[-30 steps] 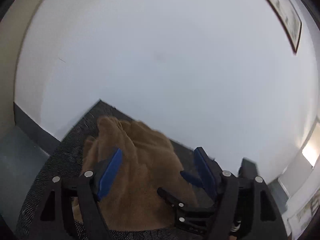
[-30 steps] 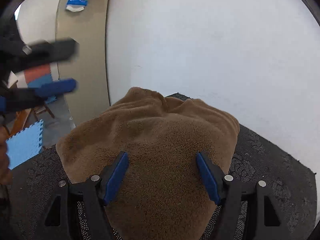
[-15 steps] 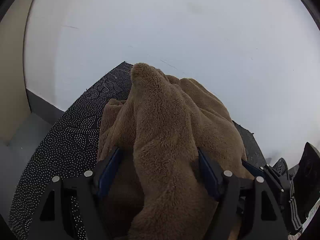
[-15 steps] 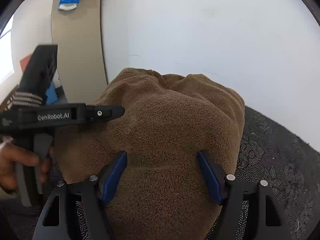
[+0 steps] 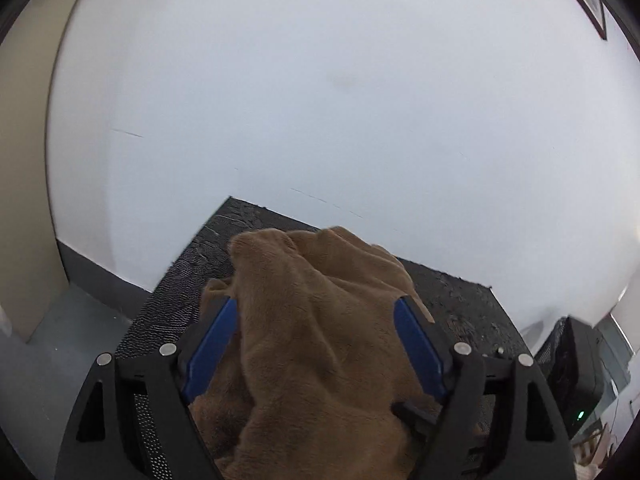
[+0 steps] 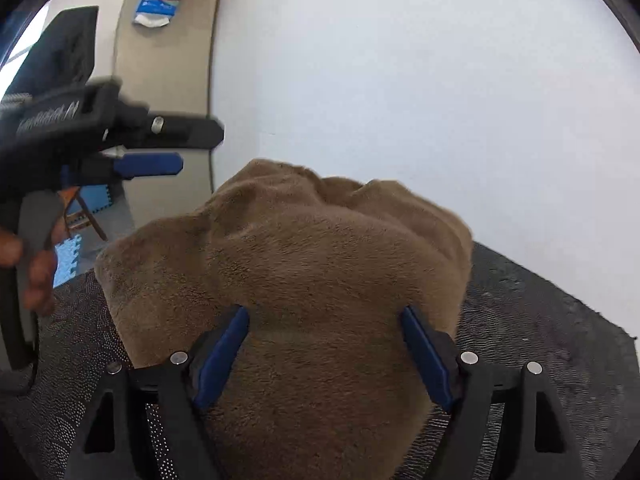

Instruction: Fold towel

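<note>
Two blue-padded black tongs, left (image 5: 316, 344) and right (image 6: 326, 352), were both spreading, the bunched, fuzzy brown fleece towel (image 6: 320, 264) between their pads on a dotted black bench mat (image 6: 552, 344).

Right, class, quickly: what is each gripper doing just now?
Left gripper: opening, brown towel between its pads, no grip.
Right gripper: opening, same towel between its pads.
</note>
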